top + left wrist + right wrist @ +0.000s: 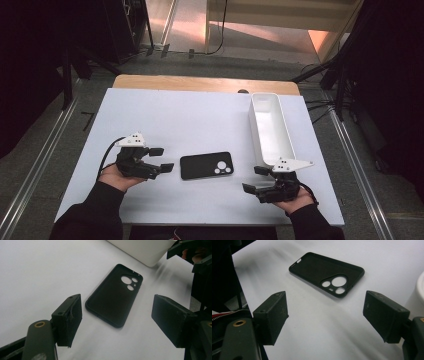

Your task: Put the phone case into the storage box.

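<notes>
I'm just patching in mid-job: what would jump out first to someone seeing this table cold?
The black phone case lying flat in the middle of the white table, hollow side up with its camera cut-outs showing white. It sits between two hand-held tools, the left tool close beside its left end and the right tool lower right of it, both open and empty. A long white bin stands empty along the table's right edge.
</notes>
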A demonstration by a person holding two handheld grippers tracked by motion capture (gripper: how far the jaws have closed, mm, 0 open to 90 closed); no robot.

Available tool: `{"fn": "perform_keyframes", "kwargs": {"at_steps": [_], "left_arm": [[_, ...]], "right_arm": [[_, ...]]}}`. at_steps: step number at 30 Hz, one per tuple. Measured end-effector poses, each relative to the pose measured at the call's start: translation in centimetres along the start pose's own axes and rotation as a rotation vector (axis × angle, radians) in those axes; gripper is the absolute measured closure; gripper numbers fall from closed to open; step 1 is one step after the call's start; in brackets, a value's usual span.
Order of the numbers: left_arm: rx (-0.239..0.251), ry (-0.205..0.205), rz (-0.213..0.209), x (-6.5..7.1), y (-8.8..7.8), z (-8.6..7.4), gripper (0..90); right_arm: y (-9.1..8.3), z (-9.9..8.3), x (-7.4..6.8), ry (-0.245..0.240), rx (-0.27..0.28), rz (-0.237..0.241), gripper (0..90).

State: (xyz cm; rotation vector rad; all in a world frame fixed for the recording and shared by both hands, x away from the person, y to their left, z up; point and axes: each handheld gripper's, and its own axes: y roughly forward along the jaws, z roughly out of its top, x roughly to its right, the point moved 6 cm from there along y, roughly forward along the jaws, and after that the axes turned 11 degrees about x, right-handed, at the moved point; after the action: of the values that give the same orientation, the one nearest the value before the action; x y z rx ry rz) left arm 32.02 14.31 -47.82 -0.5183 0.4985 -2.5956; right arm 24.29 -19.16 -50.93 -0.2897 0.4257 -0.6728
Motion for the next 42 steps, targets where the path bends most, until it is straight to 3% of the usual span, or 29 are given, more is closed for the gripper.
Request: {"fn": "perform_keyframes", "kwargs": {"at_steps": [17, 27, 36, 42], "left_arm": [[-0.022, 0.039, -0.048, -0.4, 2.6, 1.9, 24.4], [-0.015, 0.041, -0.090, -0.6, 4.3, 3.2, 24.5], [-0.028, 0.071, -0.125, -0.3, 6.1, 3.9, 24.5], [-0.044, 0.112, -0.154, 0.2, 7.1, 4.4, 24.4]], "right_arm": [[0.0, 0.0, -0.1, 0.003, -0.002, 0.009, 18.5], [0.0, -0.1, -0.1, 0.004, -0.006, 0.011, 18.4], [0.1, 0.0, -0.1, 0.003, -0.003, 0.014, 18.5], [0.0, 0.0, -0.2, 0.008, -0.004, 0.018, 18.4]]}}
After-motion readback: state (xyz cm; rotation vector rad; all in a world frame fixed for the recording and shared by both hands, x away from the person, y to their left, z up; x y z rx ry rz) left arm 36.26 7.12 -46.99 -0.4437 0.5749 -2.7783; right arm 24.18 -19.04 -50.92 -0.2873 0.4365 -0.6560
